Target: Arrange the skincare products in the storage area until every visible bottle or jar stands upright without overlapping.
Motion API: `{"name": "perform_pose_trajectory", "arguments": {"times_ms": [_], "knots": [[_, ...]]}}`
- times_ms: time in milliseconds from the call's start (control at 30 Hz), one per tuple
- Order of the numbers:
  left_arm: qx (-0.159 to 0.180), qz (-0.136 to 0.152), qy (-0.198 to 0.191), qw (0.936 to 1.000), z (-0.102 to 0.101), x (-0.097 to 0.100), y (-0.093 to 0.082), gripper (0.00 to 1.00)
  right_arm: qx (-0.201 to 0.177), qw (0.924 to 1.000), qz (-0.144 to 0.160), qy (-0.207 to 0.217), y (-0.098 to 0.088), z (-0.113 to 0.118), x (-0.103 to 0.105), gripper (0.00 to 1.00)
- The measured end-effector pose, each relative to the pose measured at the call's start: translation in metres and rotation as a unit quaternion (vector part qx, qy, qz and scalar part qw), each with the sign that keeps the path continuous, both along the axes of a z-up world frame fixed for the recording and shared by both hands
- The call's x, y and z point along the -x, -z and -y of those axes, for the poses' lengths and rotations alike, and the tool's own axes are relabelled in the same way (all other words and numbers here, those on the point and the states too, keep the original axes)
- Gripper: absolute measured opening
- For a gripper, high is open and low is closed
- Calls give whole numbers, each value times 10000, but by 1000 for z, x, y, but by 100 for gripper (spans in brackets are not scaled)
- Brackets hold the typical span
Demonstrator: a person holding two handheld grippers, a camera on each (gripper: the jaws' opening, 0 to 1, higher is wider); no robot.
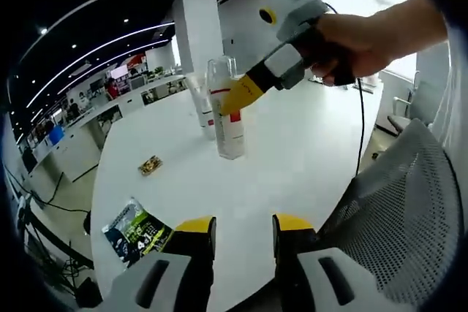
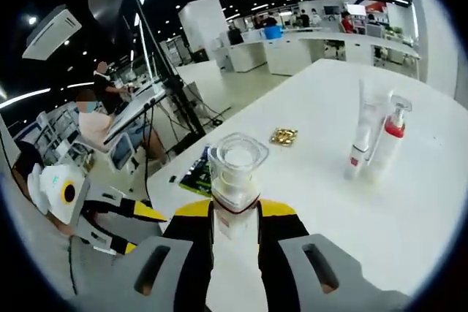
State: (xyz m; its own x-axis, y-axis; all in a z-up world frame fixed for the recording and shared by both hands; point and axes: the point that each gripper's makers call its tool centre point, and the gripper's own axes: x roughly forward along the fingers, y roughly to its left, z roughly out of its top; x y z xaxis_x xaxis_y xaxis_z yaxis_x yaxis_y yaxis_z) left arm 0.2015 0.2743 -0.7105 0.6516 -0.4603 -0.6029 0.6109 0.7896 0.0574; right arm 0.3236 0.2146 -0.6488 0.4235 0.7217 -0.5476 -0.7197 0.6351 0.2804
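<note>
I see a broad white table [image 2: 322,180] with a smooth, glossy top and a curved edge. Standing upright on it in my right gripper view are a slim clear tube with a white cap at its base [image 2: 360,137] and, just beside it, a clear pump bottle with a red collar [image 2: 387,140]. A small gold foil packet [image 2: 284,136] lies flat near the middle. A dark green printed sachet [image 1: 135,231] lies flat near the table's edge in my left gripper view.
</note>
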Motion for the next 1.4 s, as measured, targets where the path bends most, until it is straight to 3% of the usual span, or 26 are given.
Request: {"name": "perform_pose_trajectory", "arguments": {"times_ms": [367, 700, 1000, 1400], "knots": [[16, -102, -43, 9999, -2, -1, 2, 30, 427, 9978, 191, 474, 20, 40, -57, 20], [-65, -219, 10, 9997, 0, 2, 8, 29, 1137, 9898, 559, 658, 51, 78, -106, 20], [-150, -276, -18, 9995, -1, 3, 12, 29, 1437, 9849, 850, 464, 70, 84, -127, 20], [-267, -339, -16, 9991, -2, 4, 17, 29, 1404, 9832, 1002, 588, 88, 93, -145, 20]]}}
